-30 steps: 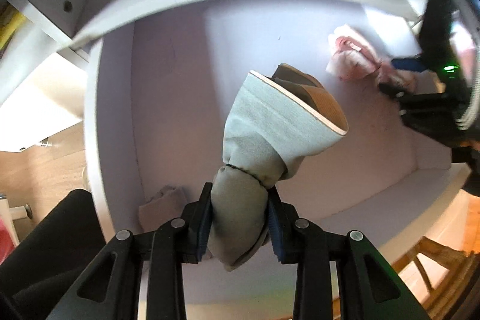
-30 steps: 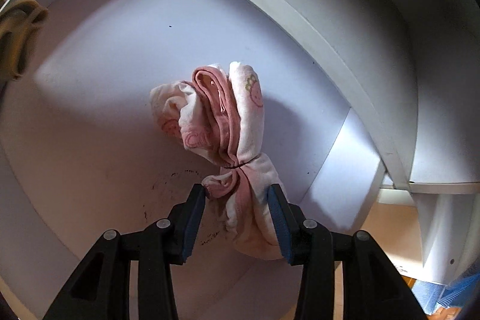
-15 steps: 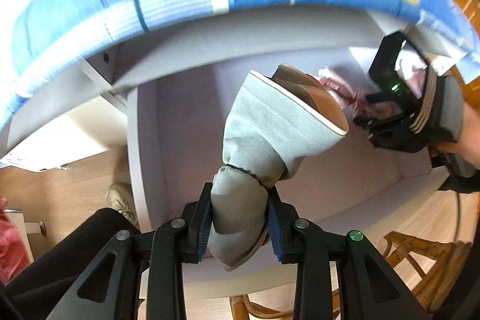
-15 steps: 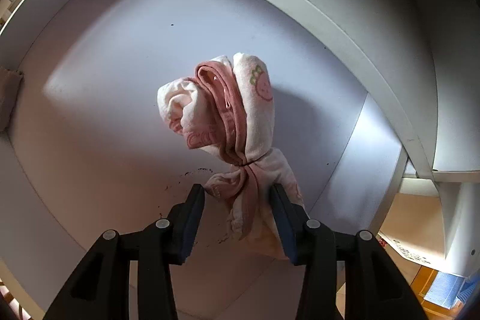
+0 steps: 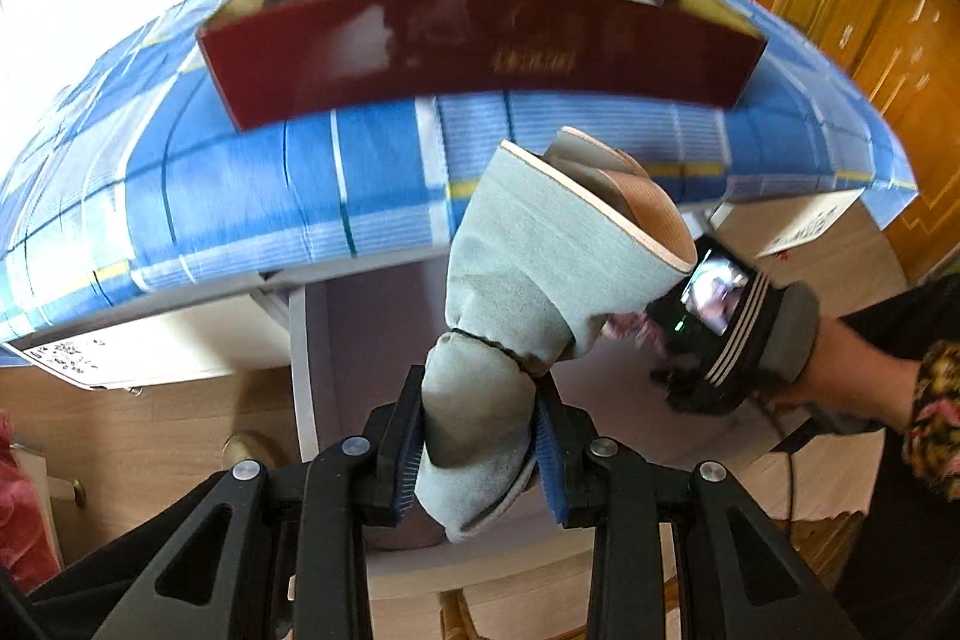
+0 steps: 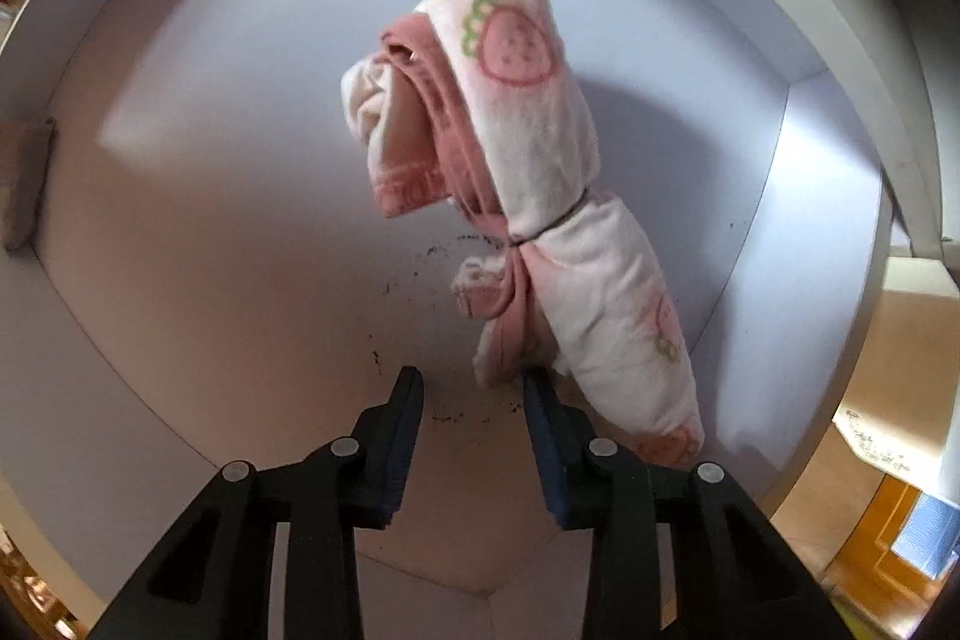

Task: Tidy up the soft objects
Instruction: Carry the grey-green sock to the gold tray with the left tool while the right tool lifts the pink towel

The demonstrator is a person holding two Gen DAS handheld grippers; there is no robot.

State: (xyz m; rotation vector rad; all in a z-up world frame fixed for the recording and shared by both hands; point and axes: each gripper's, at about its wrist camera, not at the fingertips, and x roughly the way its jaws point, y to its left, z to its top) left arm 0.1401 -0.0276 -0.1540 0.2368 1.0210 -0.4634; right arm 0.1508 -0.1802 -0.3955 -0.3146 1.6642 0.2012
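Left wrist view: left hand-held gripper (image 5: 477, 445) clamped on a grey bundled cloth (image 5: 540, 280), tied round the middle with a thin band, lower half pinched between both blue pads, upper half flaring open above the fingers with a tan lining showing. Held in the air in front of a white shelf compartment (image 5: 360, 316). Above the compartment, a blue checked cloth (image 5: 240, 196) draped over the top. On it, a dark red box (image 5: 480, 46) piled with mixed fabric items. At the right, right hand-held gripper (image 5: 678, 382) in a person's hand (image 5: 840, 370), reaching into the same compartment, a bit of pink fabric just beside its tip.

Right wrist view: right hand-held gripper (image 6: 474, 436) pointing down at the compartment floor (image 6: 240, 250), jaws apart and just been closing, nothing pinched between the pads. Pink strawberry-print cloth bundle (image 6: 528, 172), also tied at the middle, lying on the floor ahead, its lower end resting against the outer side of the right finger (image 6: 546, 436). Dark specks on the floor near the fingertips.
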